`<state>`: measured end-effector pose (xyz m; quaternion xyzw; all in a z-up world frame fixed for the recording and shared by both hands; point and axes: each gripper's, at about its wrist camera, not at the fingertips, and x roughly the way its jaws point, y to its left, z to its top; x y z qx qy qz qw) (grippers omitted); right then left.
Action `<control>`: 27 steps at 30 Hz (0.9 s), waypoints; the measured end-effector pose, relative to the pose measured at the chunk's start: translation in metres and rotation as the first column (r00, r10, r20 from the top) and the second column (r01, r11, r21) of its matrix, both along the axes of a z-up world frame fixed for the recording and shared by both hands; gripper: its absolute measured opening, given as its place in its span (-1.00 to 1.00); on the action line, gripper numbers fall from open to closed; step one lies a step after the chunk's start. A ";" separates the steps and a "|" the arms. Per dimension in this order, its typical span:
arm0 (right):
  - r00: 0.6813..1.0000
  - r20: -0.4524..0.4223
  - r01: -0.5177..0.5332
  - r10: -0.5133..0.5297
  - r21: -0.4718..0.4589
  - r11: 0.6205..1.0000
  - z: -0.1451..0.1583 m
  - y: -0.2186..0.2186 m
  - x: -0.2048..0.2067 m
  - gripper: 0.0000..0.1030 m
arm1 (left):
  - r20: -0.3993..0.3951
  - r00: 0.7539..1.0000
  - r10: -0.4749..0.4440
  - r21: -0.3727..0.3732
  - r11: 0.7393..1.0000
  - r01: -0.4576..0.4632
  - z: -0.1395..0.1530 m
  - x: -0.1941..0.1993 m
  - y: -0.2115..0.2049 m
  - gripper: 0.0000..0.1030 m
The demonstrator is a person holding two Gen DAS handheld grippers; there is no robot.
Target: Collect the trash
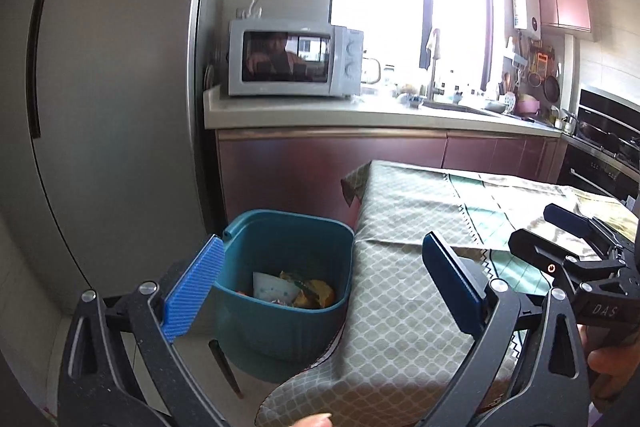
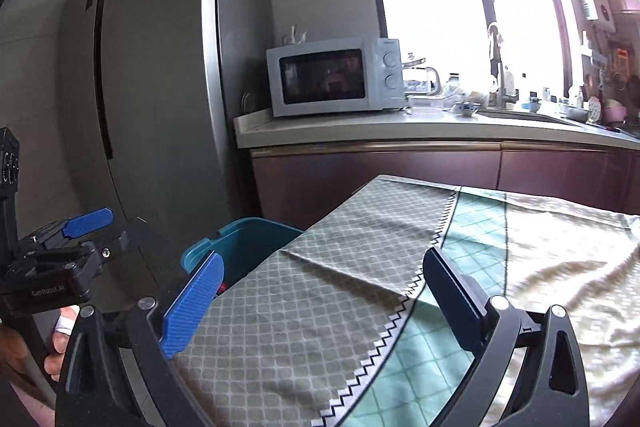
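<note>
Both jaws stand wide and empty: the left hand-held gripper [image 1: 320, 283] hangs above the bin [image 1: 284, 291], the right hand-held gripper [image 2: 320, 303] over the cloth-covered surface [image 2: 400, 267]. The trash [image 1: 294, 291] lies heaped in the bin on the floor beside the surface, upright, mouth up, no clear long axis. Scan the cloth for leftovers before finishing.
</note>
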<state>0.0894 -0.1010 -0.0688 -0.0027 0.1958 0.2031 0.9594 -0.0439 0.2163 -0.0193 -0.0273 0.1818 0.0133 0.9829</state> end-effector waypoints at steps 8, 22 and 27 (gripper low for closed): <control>0.994 0.088 0.073 -0.071 -0.009 0.997 0.003 -0.017 -0.020 0.88 | 0.071 0.997 -0.012 0.046 0.999 0.009 0.005 -0.019 -0.021 0.89; 0.971 0.172 0.174 -0.164 -0.041 0.984 0.006 -0.035 -0.042 0.88 | 0.111 0.994 -0.005 0.055 0.998 -0.001 0.008 -0.025 -0.035 0.89; 0.968 0.170 0.190 -0.183 -0.025 0.982 0.007 -0.041 -0.042 0.88 | 0.122 0.993 -0.008 0.060 0.998 0.000 0.008 -0.024 -0.038 0.89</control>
